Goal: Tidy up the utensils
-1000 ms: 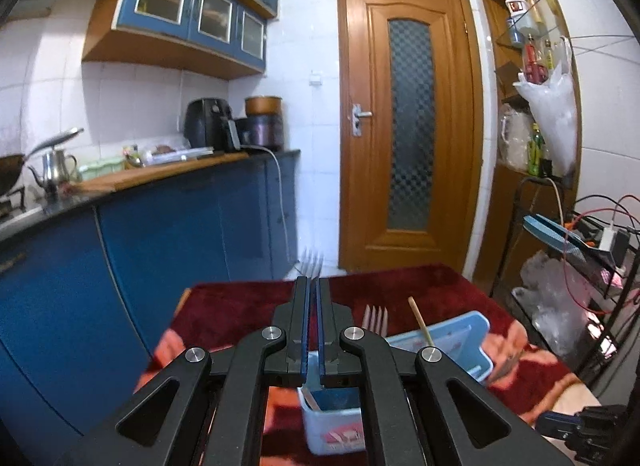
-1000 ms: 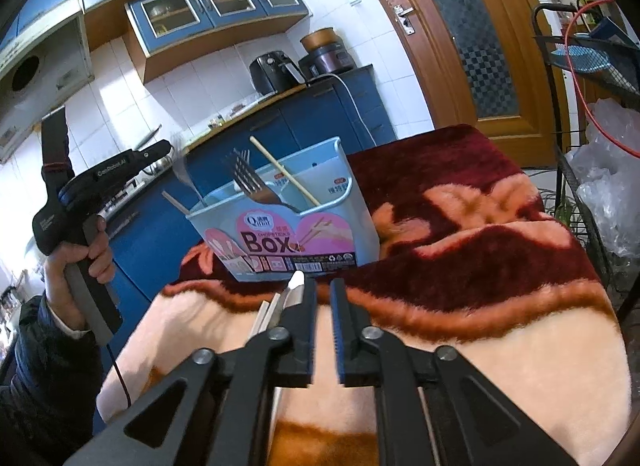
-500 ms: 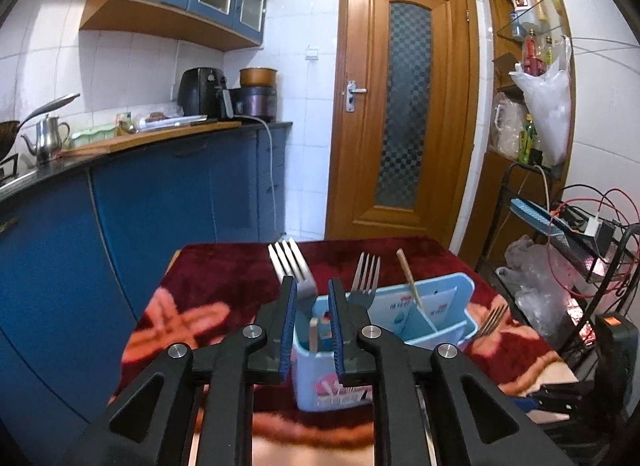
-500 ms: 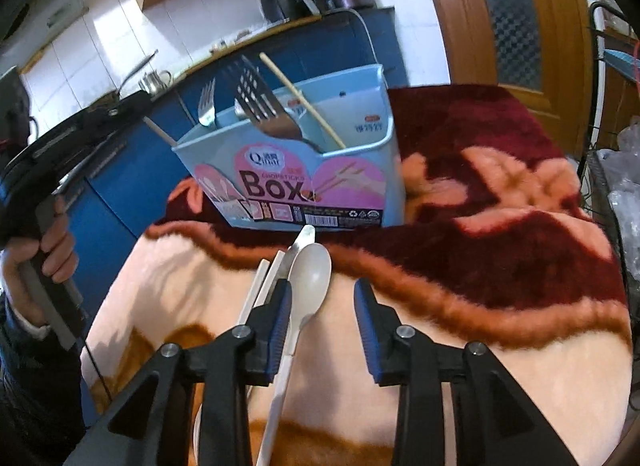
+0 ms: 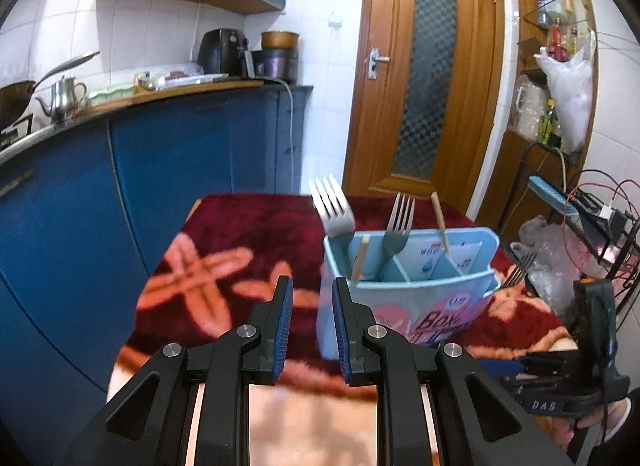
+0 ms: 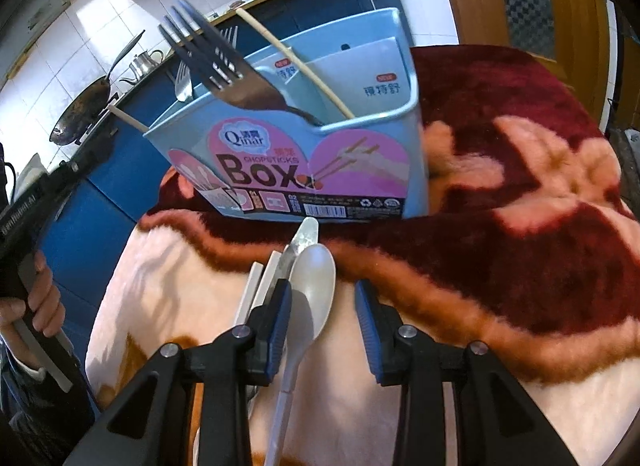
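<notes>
A light blue utensil box (image 5: 432, 306) stands on the red-and-cream blanket. In it are a bright fork (image 5: 332, 205), a grey fork (image 5: 398, 221) and two chopsticks (image 5: 440, 221). My left gripper (image 5: 312, 282) hangs just in front of the box's left end, its jaws opening with nothing between them. In the right wrist view the box (image 6: 304, 169) is close ahead. My right gripper (image 6: 321, 286) is open over a white spoon (image 6: 314, 290) whose bowl lies between the fingers untouched. A metal utensil (image 6: 302, 238) and white sticks (image 6: 252, 294) lie beside the spoon.
Another fork (image 5: 520, 270) lies on the blanket behind the box. Blue cabinets (image 5: 120, 205) run along the left, with a wok and kettle on the counter. A wire rack with cables (image 5: 592, 217) stands at the right. A hand holds the left gripper's handle (image 6: 24, 205).
The left gripper's jaws parted and let go of the bright fork, which now stands in the box; the gripper sank lower. The right gripper opened and moved down over the white spoon.
</notes>
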Motion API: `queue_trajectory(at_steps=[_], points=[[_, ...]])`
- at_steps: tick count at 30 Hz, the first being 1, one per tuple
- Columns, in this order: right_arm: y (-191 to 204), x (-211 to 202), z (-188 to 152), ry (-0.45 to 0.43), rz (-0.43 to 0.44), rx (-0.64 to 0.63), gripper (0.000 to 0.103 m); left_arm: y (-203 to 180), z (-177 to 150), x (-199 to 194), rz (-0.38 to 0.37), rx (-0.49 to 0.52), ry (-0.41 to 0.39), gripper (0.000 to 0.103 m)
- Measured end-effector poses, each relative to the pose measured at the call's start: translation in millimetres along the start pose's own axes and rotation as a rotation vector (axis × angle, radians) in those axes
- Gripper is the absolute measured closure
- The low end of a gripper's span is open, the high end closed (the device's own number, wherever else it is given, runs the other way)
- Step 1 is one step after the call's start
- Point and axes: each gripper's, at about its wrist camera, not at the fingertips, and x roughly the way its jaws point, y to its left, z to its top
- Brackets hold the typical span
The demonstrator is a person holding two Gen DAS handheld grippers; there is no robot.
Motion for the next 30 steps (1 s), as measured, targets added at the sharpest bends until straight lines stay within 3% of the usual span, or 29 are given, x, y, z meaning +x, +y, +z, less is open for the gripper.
queue_trajectory(at_steps=[1,2,3,5,10,14,20,30], points=[[0,0,0,-0.004,0.003,0.004,0.071,1,-2,2,0.001,-0.005,0.008,0.083],[-1,0,0,-0.012,0.001,0.007,0.085,2,-5,4,0.001,-0.013,0.018,0.083],[-1,-1,0,-0.016,0.003,0.007,0.091,3,-7,6,0.0,-0.021,0.025,0.083],[-3,-4,-2,-0.029,0.009,0.013,0.096,4,-10,10,-0.001,-0.033,0.035,0.083],[-1,-21,-4,-0.094,-0.001,-0.006,0.098,6,-17,19,0.002,-0.056,0.057,0.083],[-1,-44,0,-0.198,-0.021,0.004,0.099,8,-21,25,-0.002,-0.07,0.072,0.083],[-5,-77,13,-0.381,-0.097,0.035,0.099,7,-23,30,-0.003,-0.075,0.077,0.083],[6,-102,49,-0.55,-0.211,-0.011,0.099,8,-26,36,-0.011,-0.085,0.085,0.083]])
